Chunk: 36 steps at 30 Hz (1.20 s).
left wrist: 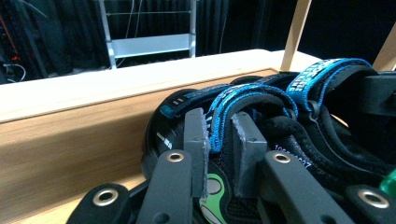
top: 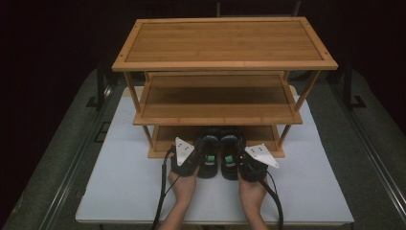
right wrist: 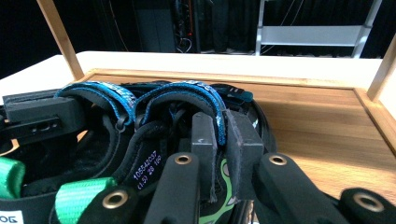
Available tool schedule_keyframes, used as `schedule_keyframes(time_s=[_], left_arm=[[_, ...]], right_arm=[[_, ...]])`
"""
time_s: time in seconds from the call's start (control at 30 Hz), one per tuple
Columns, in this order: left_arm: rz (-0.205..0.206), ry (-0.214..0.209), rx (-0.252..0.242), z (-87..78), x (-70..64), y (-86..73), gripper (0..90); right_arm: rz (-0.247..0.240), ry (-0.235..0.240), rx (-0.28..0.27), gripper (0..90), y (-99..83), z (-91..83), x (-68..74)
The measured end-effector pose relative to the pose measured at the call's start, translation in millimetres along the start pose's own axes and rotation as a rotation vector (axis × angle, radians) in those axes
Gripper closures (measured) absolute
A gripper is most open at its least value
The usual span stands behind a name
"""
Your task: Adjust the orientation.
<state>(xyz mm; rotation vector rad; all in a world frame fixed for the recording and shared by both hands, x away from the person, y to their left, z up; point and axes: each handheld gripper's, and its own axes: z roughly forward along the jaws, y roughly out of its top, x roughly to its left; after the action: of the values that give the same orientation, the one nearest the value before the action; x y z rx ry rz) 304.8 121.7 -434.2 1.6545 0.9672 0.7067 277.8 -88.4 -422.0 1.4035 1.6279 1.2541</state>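
Setting: dark room, pale table [top: 119,191] carrying a three-tier bamboo rack [top: 225,62], top and middle tiers bare.
Hands: left hand [top: 183,186] and right hand [top: 251,194] entering from the near edge, one gripper each.
Left gripper [left wrist: 219,140]: jaws nearly together, pinching the blue-edged strap [left wrist: 247,95] of the left sandal [top: 208,155].
Right gripper [right wrist: 220,149]: jaws drawn close on the blue strap [right wrist: 196,95] of the right sandal [top: 231,155].
Sandals: black, padded, blue-trimmed straps arching over the foot, green heel tabs [right wrist: 77,198] and a green print on the footbed; small pale lettering inside the collar.
Position: pair side by side, toes pointing away, fronts over the bottom shelf [right wrist: 317,121], heels apparently just at its front lip; resting or held slightly off the board hard to tell.
Progress: probably placing the pair on the lowest tier; sandals already at the shelf.
Left to do: likely pushing deeper, setting down, releasing both straps.
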Motion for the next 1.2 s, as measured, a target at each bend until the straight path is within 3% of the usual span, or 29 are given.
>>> schedule_keyframes(time_s=[0.7,0.97,1.03,1.2], left_arm=[[-0.009,-0.003,0.004,11.3,0.7,1.9,77.6],[-0.02,-0.013,0.013,10.3,5.4,2.3,76.6],[-0.028,-0.024,0.017,9.6,8.6,2.0,75.1],[-0.004,-0.042,0.03,7.4,10.3,2.9,72.1]], right_arm=[[0.039,-0.015,-0.006,81.5,1.1,10.4,-1.2],[0.11,-0.009,-0.005,81.2,1.8,11.5,-1.1],[0.107,-0.013,0.0,80.7,1.8,11.4,-2.3],[0.071,-0.02,0.023,79.1,1.1,8.7,-8.2]])
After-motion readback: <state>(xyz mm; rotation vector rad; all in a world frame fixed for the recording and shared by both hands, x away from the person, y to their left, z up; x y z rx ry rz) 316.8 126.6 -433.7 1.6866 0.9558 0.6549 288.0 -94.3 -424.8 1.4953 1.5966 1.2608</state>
